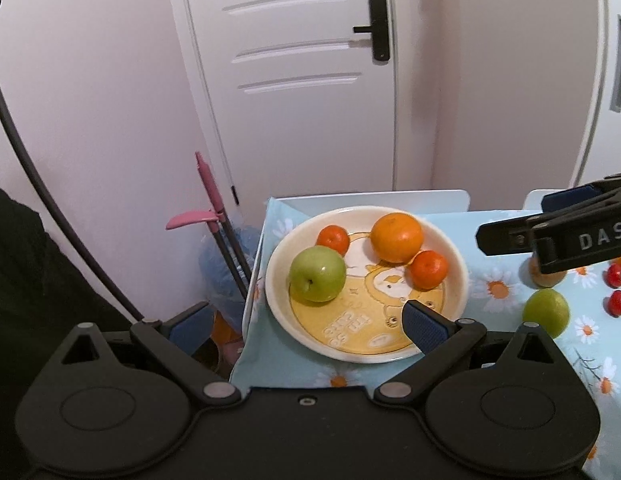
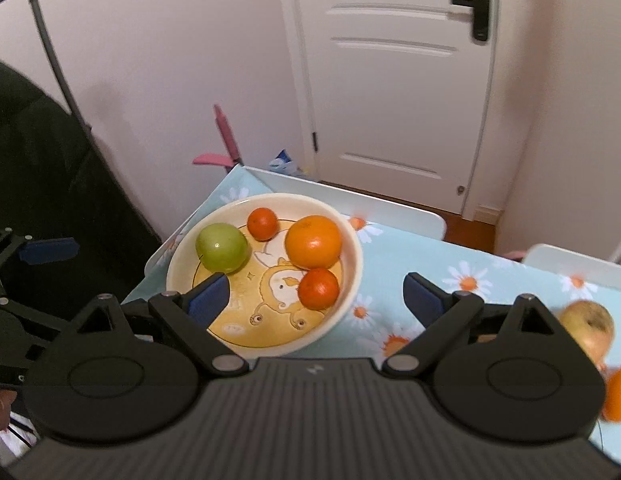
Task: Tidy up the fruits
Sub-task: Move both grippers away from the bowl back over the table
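Black right tongs [image 2: 316, 292] spread wide, empty, over plate [image 2: 352, 280] rim. Left tongs [image 1: 306, 320] spread too, empty. Plate on bench [image 2: 410, 256] holds green apple [image 2: 221, 247], big orange [image 2: 313, 241], two small oranges [image 2: 319, 288].

Soft, even indoor light, small glints on the fruit, fisheye-bent edges, blurred right-view margin.

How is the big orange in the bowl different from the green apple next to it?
The big orange is orange and dull; the green apple is green, shinier and slightly smaller. The apple lies on the bowl's left, the orange on its right. Both are round and rest in the bowl.
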The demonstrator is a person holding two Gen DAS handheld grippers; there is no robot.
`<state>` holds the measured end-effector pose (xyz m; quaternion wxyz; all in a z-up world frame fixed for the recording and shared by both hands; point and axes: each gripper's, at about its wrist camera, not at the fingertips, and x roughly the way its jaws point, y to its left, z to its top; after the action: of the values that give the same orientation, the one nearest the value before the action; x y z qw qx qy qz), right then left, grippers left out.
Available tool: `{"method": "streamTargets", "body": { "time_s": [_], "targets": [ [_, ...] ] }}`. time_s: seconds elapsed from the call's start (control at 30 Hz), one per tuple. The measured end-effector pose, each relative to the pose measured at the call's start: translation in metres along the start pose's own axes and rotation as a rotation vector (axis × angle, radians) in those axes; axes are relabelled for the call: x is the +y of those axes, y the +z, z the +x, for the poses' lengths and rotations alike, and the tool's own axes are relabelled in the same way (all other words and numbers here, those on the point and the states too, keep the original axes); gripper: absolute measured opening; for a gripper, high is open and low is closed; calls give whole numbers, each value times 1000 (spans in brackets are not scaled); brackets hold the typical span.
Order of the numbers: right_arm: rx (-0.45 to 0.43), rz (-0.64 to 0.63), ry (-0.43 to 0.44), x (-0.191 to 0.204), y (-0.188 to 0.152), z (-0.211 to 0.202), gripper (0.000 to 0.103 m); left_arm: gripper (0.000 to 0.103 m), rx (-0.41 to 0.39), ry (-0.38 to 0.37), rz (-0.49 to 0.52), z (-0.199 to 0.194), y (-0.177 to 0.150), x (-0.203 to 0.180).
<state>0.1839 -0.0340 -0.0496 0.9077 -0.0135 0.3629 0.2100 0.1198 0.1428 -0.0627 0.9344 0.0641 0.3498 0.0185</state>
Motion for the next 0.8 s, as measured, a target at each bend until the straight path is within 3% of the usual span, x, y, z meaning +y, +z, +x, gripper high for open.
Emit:
{"method": "streamTargets", "body": {
  "time_s": [0.4,0.8],
  "targets": [
    [-50,97,-69,-33,-27,-64,103,102,-58,-52,29,-32,4,-28],
    [-31,96,-70,-109,-74,-110,103,102,-79,-27,7,-60,-3,-105]
  ]
}}
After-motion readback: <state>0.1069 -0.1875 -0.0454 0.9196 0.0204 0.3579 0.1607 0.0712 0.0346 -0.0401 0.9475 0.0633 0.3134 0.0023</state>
